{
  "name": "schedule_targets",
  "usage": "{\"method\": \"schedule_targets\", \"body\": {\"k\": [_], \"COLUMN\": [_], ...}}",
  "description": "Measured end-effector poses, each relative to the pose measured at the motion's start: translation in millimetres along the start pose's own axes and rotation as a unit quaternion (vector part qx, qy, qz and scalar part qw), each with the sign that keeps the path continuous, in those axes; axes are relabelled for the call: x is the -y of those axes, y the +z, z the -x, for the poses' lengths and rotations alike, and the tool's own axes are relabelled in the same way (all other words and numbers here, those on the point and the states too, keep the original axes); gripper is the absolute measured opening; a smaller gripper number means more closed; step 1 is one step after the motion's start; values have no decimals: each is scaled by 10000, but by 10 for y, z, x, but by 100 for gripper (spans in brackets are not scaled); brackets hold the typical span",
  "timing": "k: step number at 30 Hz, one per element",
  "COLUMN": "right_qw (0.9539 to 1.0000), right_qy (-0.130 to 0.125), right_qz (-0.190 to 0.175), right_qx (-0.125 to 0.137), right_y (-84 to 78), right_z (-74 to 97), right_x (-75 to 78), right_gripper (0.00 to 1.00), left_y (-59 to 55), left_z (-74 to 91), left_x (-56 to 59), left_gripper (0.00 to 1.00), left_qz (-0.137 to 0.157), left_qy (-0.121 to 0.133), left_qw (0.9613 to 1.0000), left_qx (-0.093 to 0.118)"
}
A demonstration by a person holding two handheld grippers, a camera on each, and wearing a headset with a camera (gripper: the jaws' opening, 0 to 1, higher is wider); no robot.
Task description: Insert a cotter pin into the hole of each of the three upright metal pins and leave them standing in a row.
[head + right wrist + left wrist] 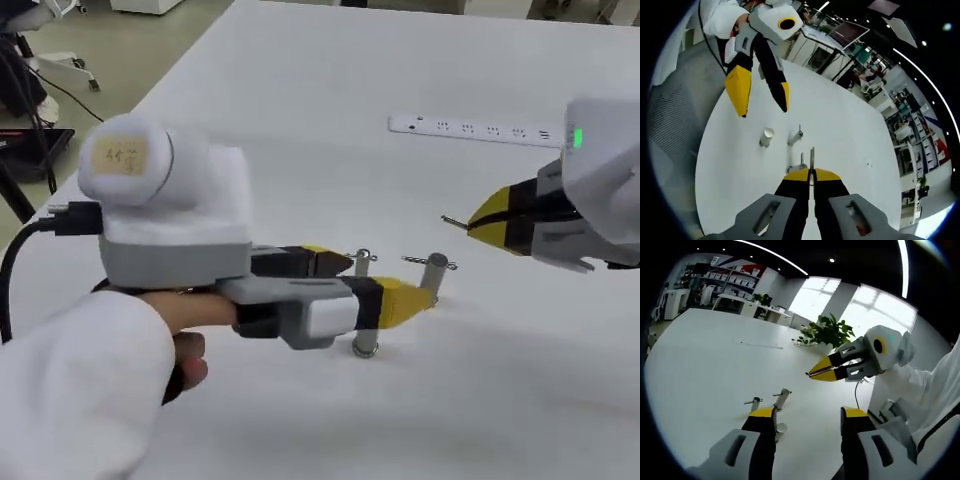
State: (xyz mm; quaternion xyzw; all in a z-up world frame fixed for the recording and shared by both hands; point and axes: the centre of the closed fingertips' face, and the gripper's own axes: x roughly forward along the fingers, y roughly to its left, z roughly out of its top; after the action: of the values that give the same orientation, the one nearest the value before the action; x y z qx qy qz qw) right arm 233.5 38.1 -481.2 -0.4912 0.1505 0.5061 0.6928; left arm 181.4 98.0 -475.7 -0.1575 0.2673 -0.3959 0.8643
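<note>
Gripping cotter (pixel 812 159) tight in right gripper (pixel 811 176); holding left gripper (pixel 808 414) released, one jaw by bare pin (pixel 780 428). Could tip bare pin with jaw, or miss hole.

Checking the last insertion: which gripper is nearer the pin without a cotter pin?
Left. The left gripper is right beside the bare pin; the right gripper hangs well apart.

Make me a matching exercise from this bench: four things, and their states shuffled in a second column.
1. left tongs
2. right tongs
3. power strip
4. nearest metal pin

A. lying flat, far across the table
B. shut on a cotter pin
C. no cotter pin in it
D. open

Pairs: 1-D, 2-B, 3-A, 4-C.
</note>
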Motion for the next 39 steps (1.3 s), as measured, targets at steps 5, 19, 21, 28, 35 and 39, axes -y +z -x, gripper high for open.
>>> {"method": "schedule_targets", "body": {"k": [5,19,21,28,35,39], "right_qw": [9991,9981,9980,9982,9977,9973], "right_qy": [-282,-487,-518,-562,-641,-708], "right_qz": [306,352,342,200,198,202], "right_qx": [-96,-89,-72,38,31,9], "right_y": [28,102,125,197,199,196], "right_z": [101,214,234,275,306,336], "right_x": [-68,-387,-416,-499,-542,-535], "right_gripper": [0,0,0,0,0,0], "left_y": [40,17,19,-8,-50,-74], "left_z": [-73,-302,-324,-360,-389,-401], "left_x": [42,279,313,423,480,503], "left_gripper": [42,28,27,18,11,7], "left_qz": [44,-161,-201,-368,-461,-493], "left_qy": [-148,-583,-633,-840,-954,-1016], "left_qw": [9999,9980,9977,9955,9937,9928], "left_qx": [-1,-166,-167,-245,-357,-405]}}
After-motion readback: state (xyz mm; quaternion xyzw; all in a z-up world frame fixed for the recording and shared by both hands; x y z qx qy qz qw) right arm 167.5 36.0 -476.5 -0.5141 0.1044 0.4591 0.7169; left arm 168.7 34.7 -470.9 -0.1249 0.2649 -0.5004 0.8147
